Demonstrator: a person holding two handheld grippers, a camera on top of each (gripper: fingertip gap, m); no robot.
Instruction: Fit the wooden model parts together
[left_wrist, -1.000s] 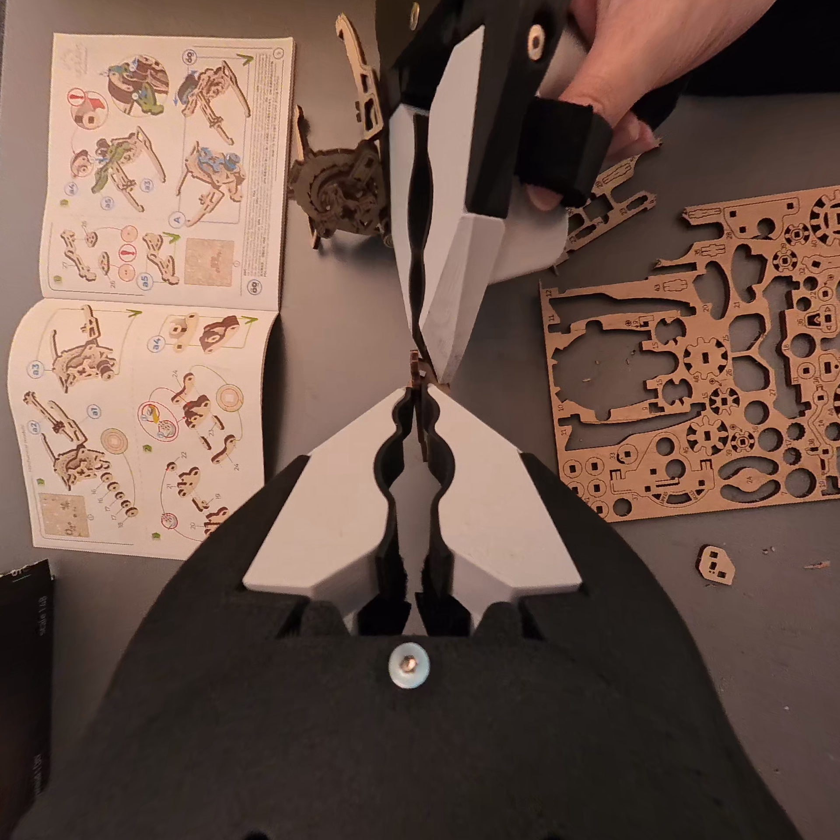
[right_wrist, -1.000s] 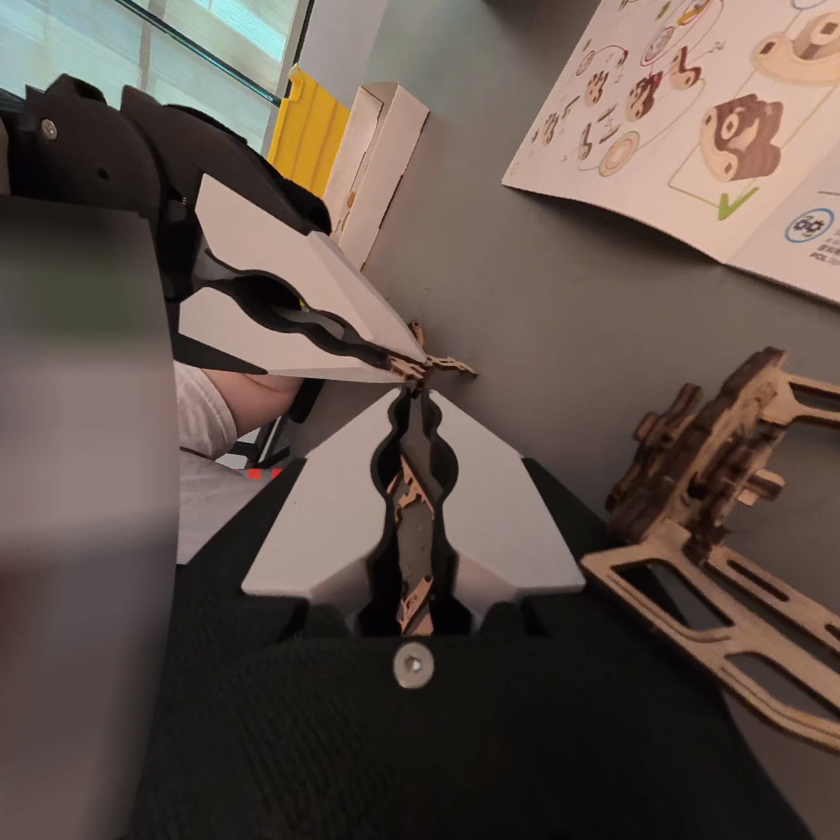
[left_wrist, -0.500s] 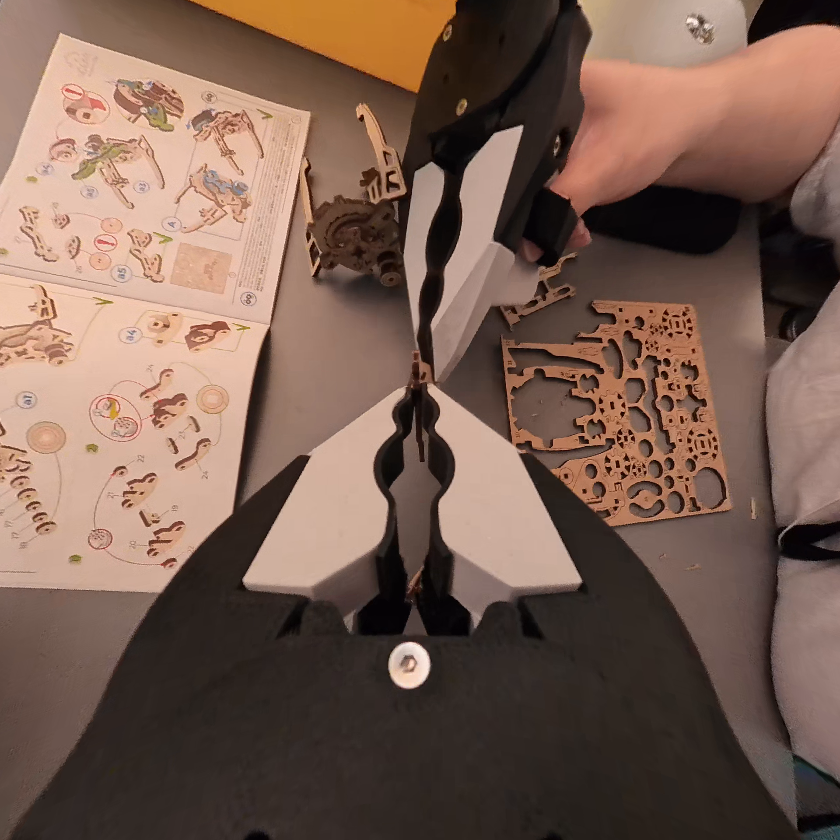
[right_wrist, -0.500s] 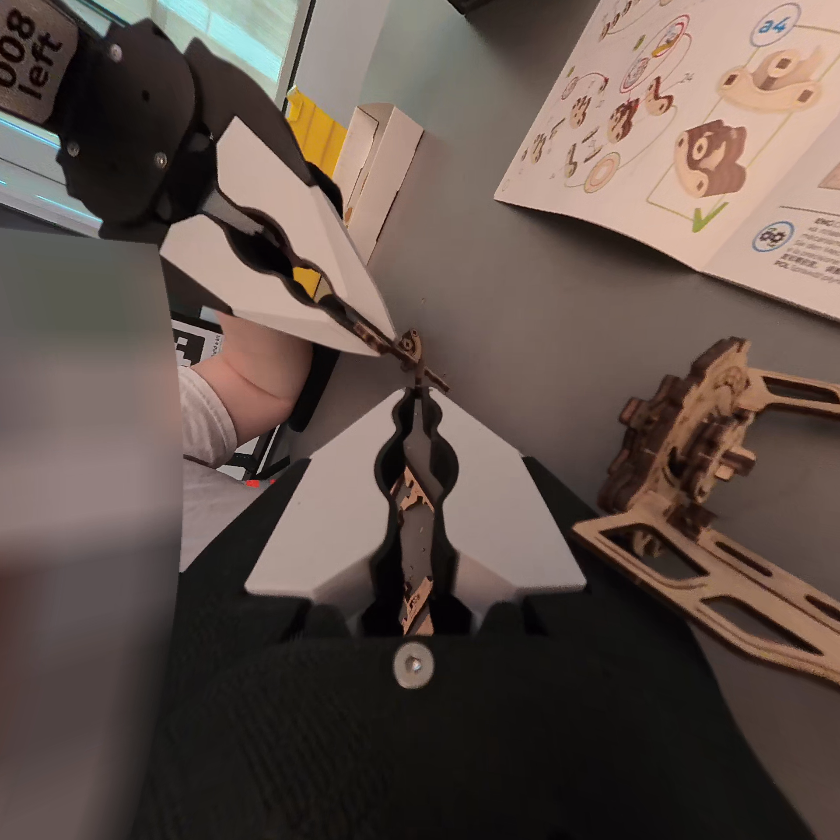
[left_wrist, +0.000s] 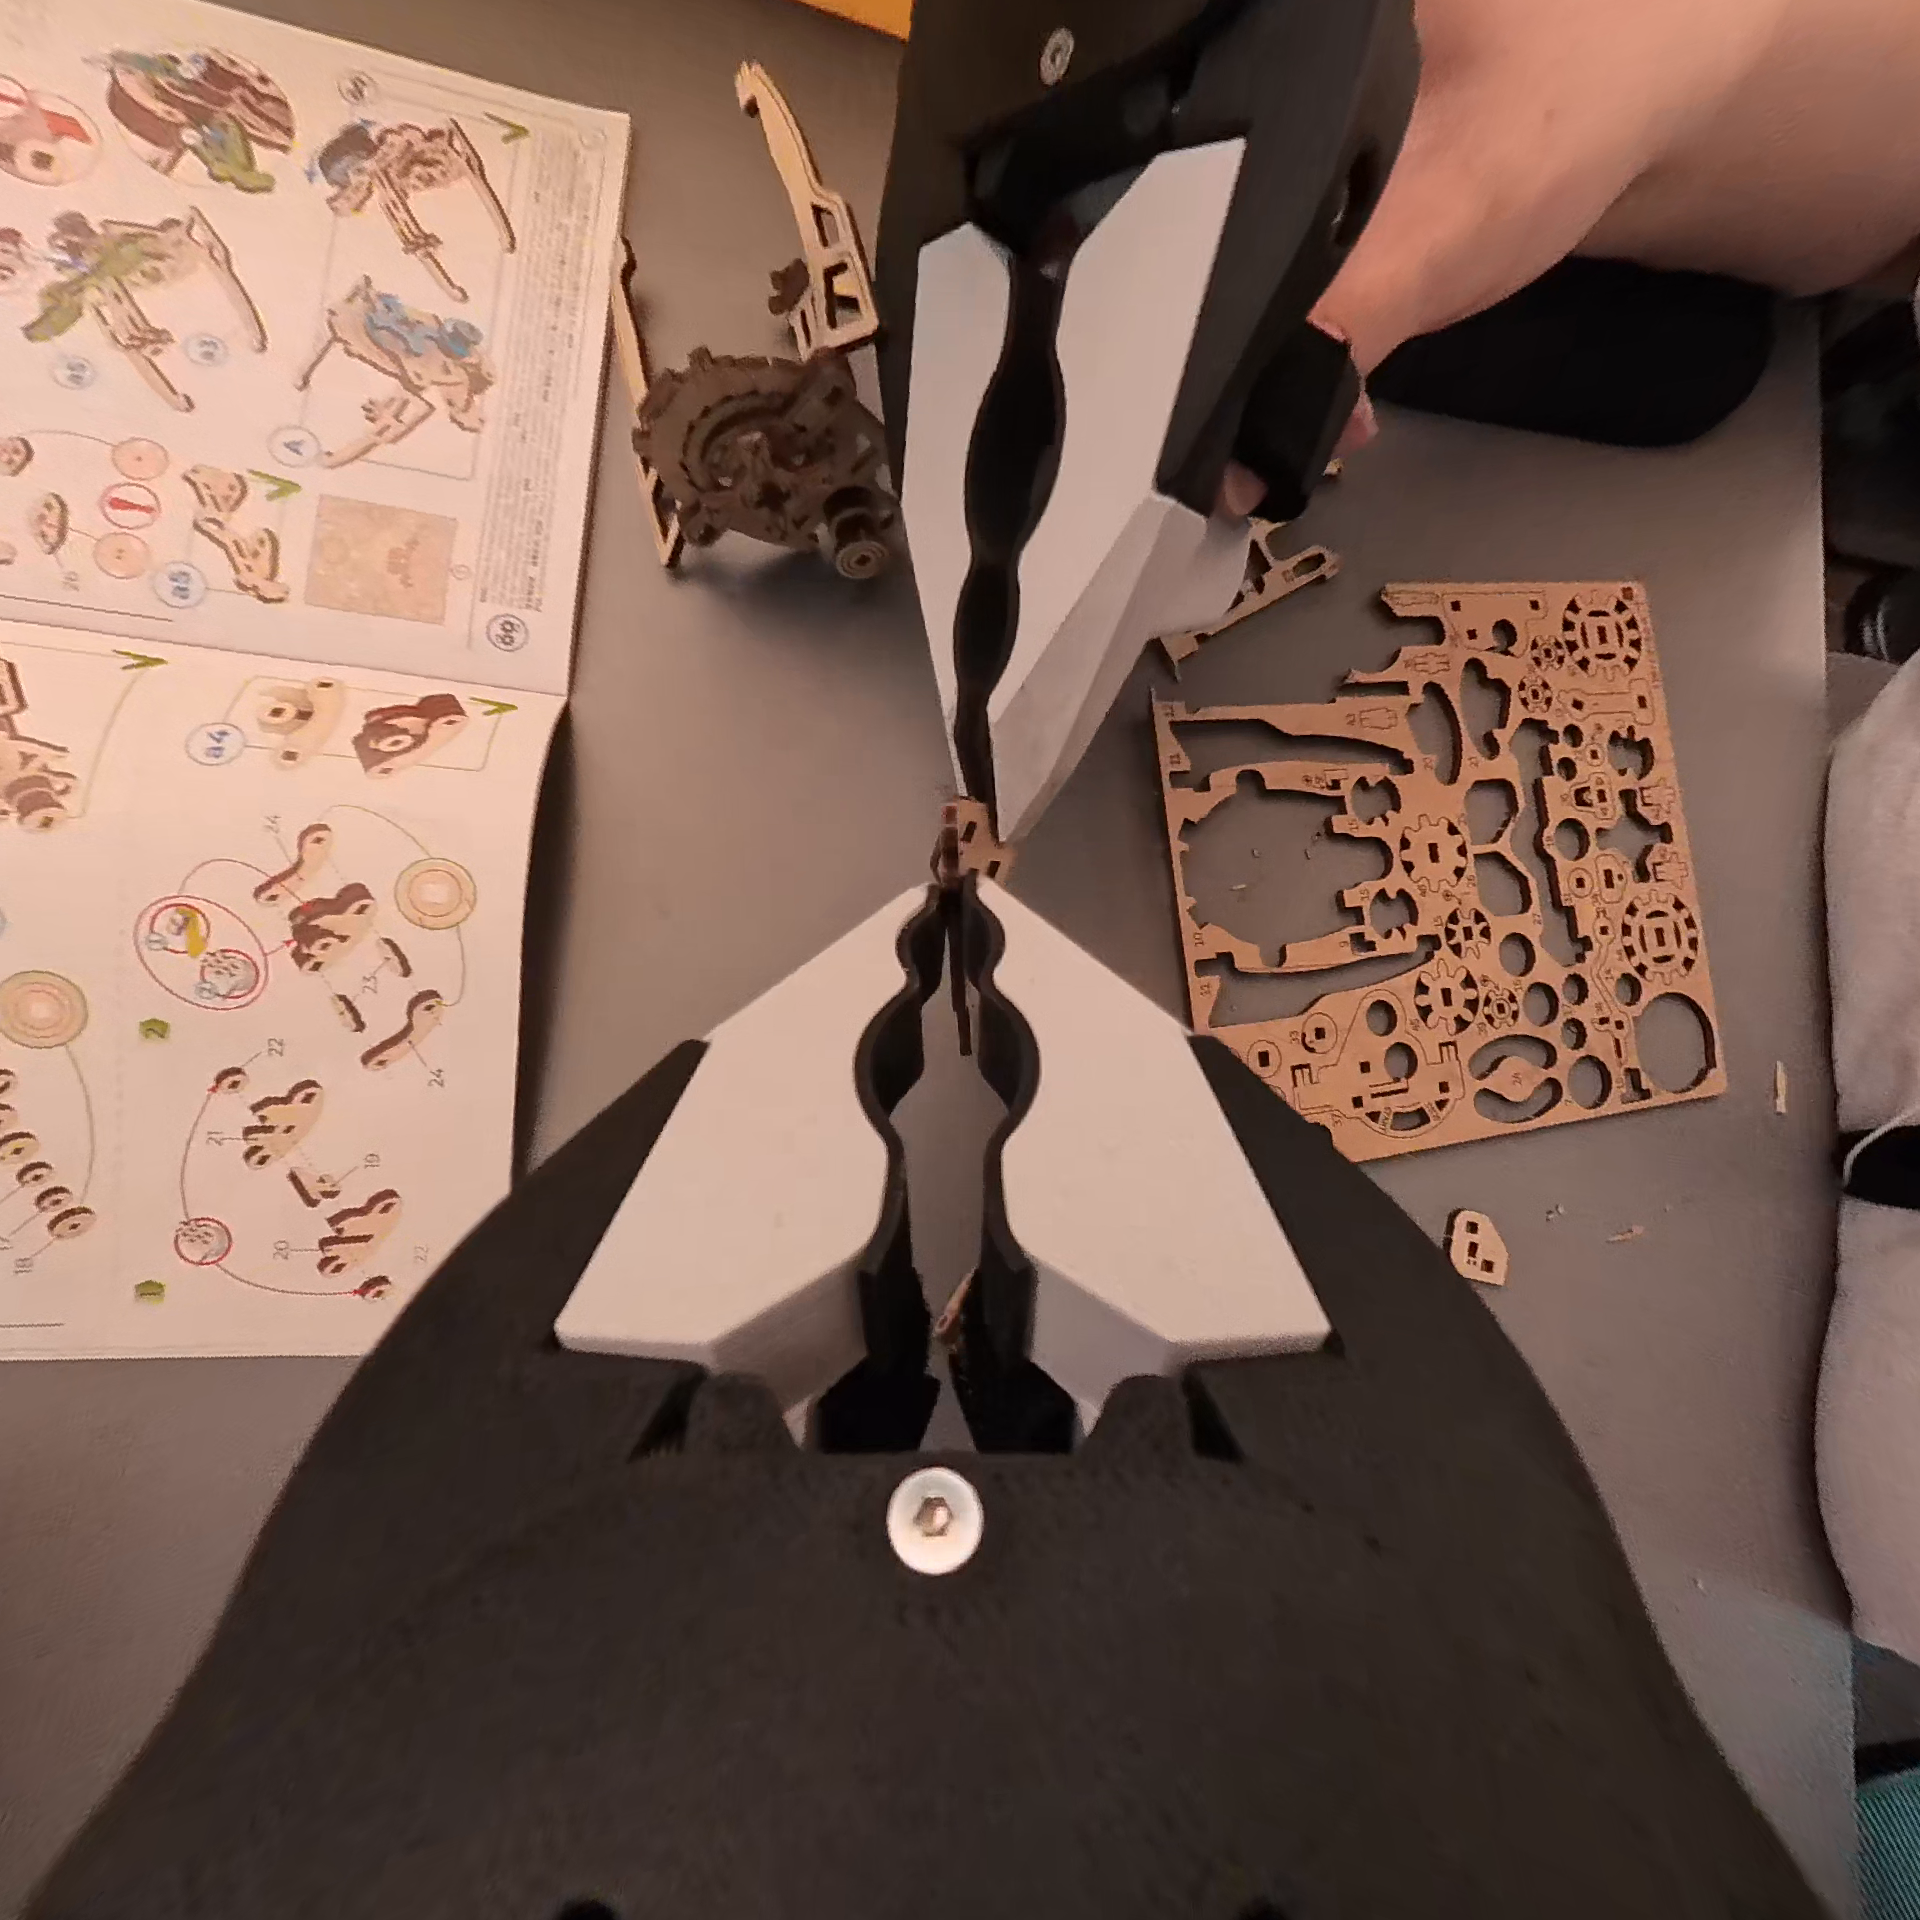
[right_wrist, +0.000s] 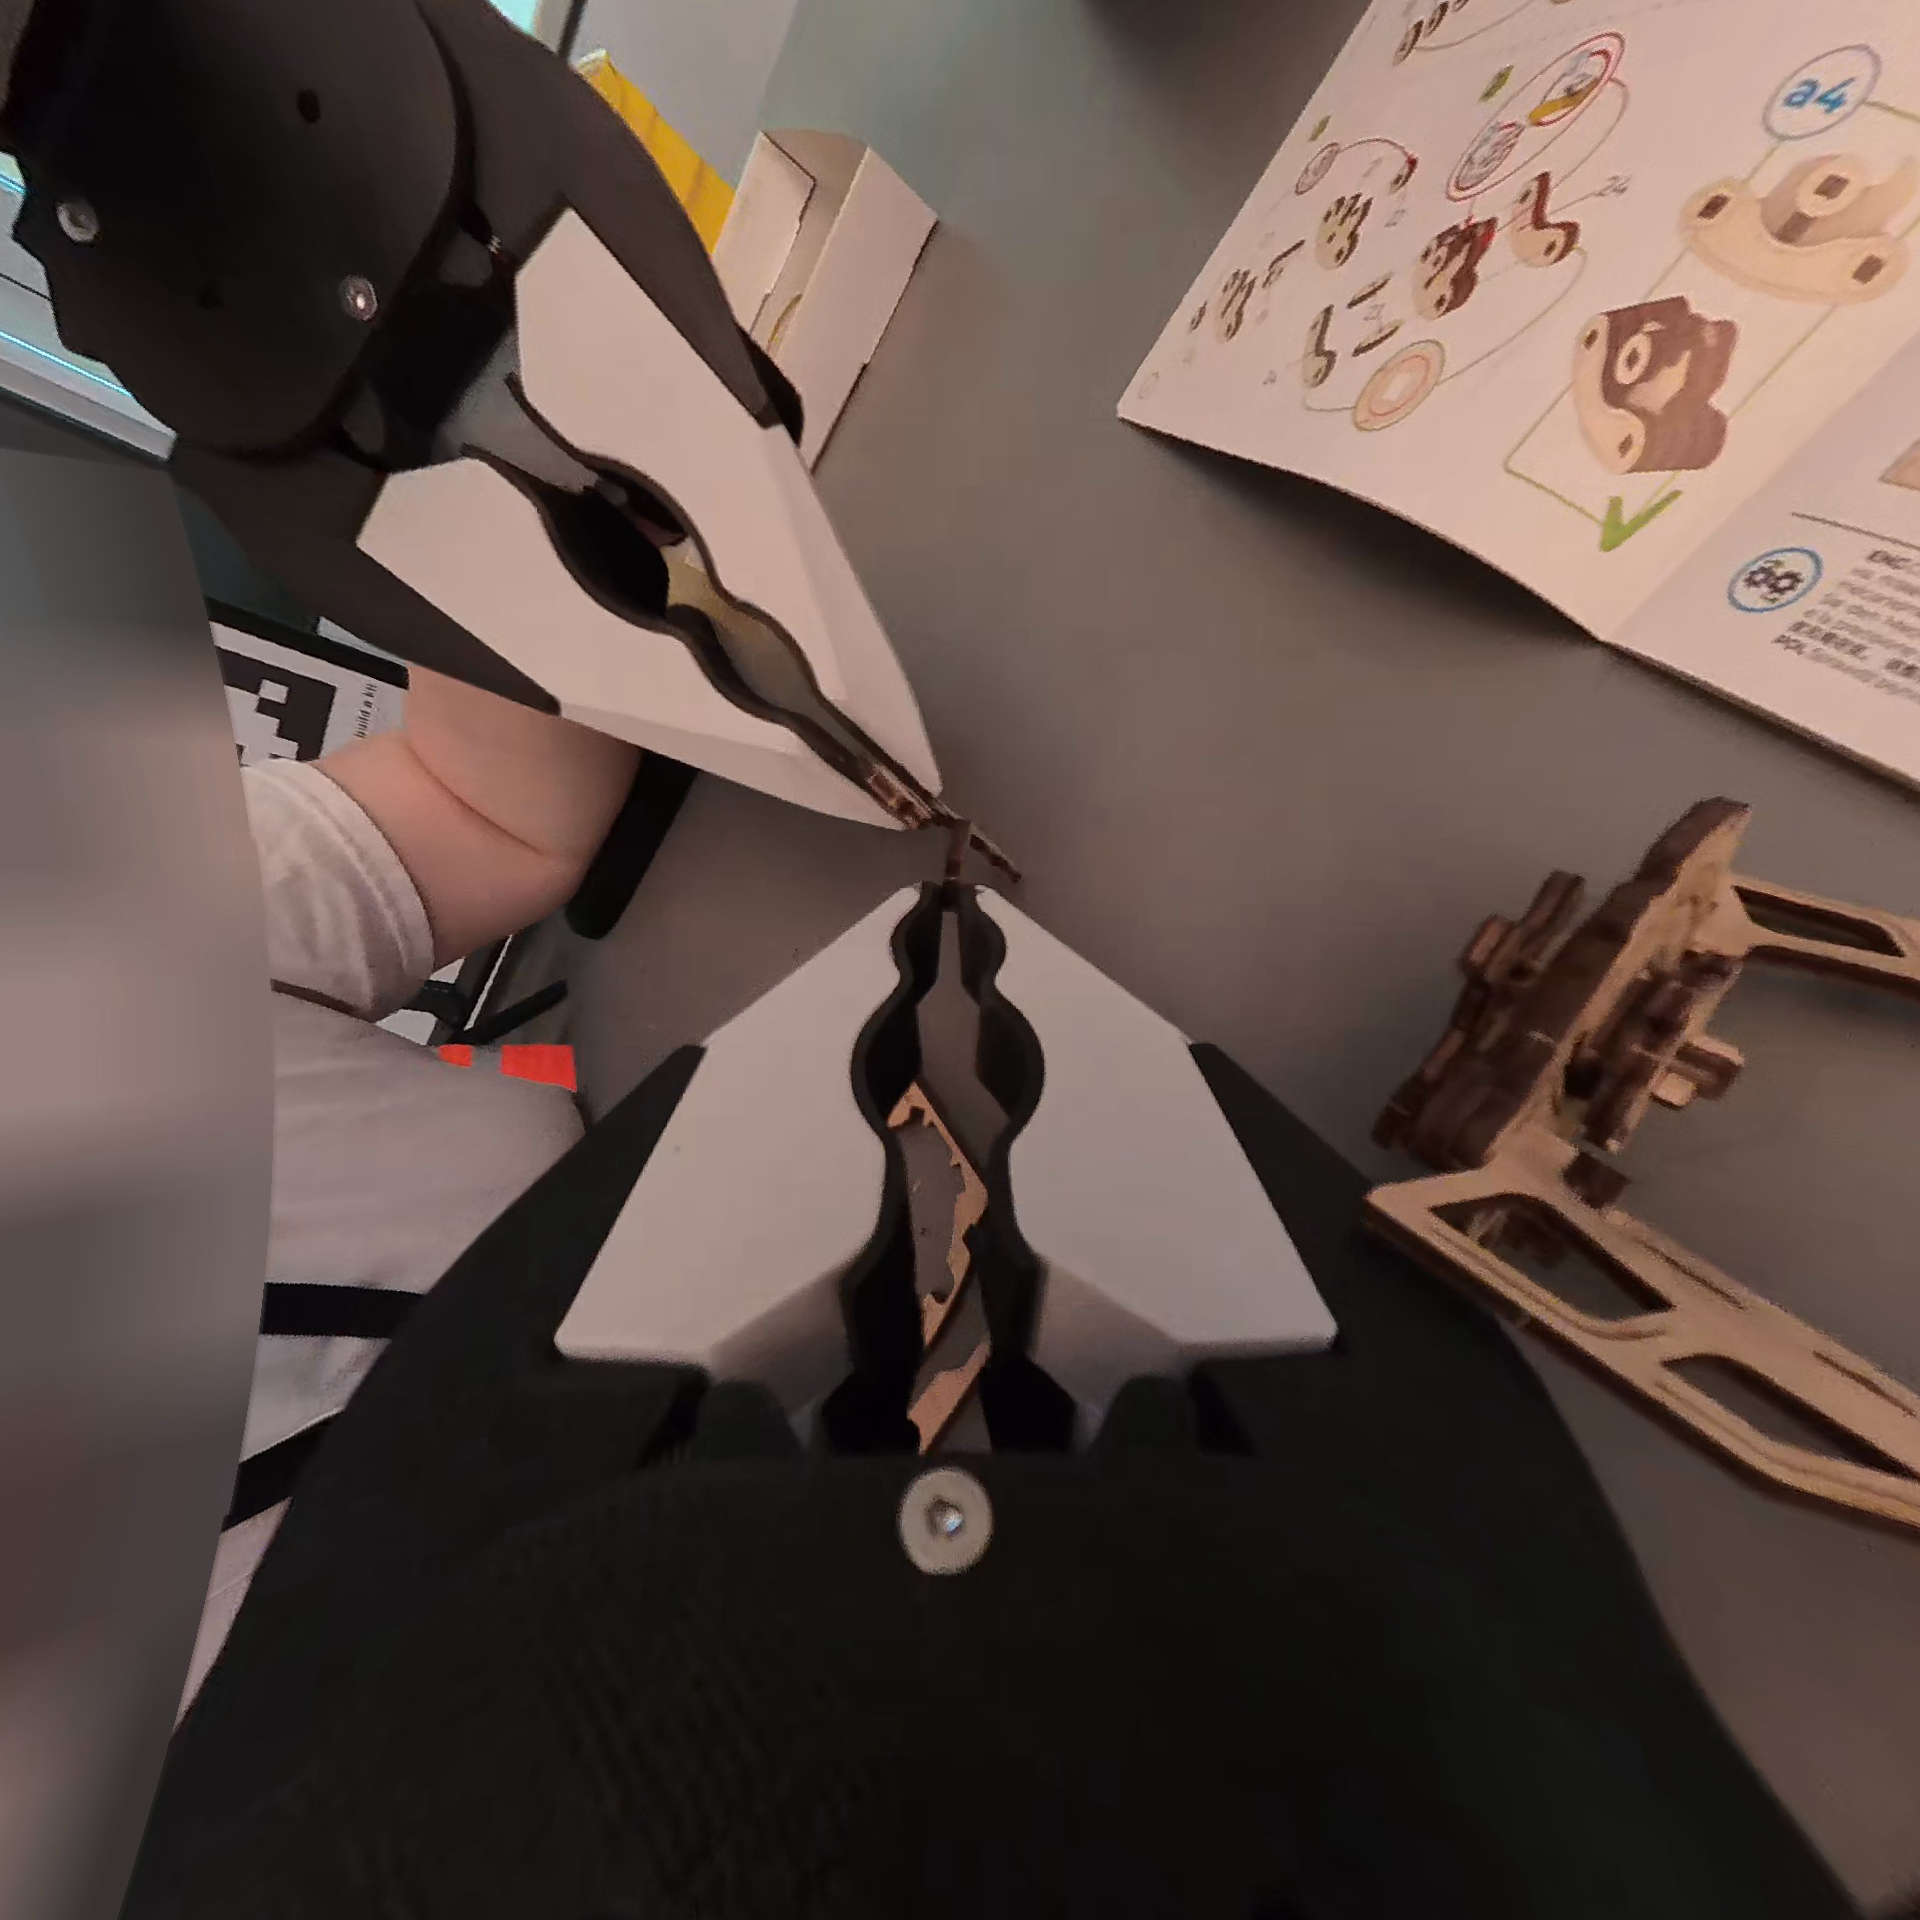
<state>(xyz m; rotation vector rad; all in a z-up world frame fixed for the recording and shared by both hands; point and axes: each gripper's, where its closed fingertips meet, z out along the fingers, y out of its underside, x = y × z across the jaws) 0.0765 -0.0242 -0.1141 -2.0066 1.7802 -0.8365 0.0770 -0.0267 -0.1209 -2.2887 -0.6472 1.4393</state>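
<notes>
We see a dark grey table (left_wrist: 727, 748) under warm, dim light. At its far edge, a bright window (right_wrist: 10, 208) shows beyond a white box (right_wrist: 831, 260).

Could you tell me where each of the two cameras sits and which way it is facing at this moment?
Left wrist view: sits on the left gripper, looks down on the grey table, booklet and parts sheet; a hand shows.
Right wrist view: sits on the right gripper, looks low across the table; an arm shows.
Shared: both grippers shut on small wooden parts meeting tip to tip, plus the half-built model.
</notes>
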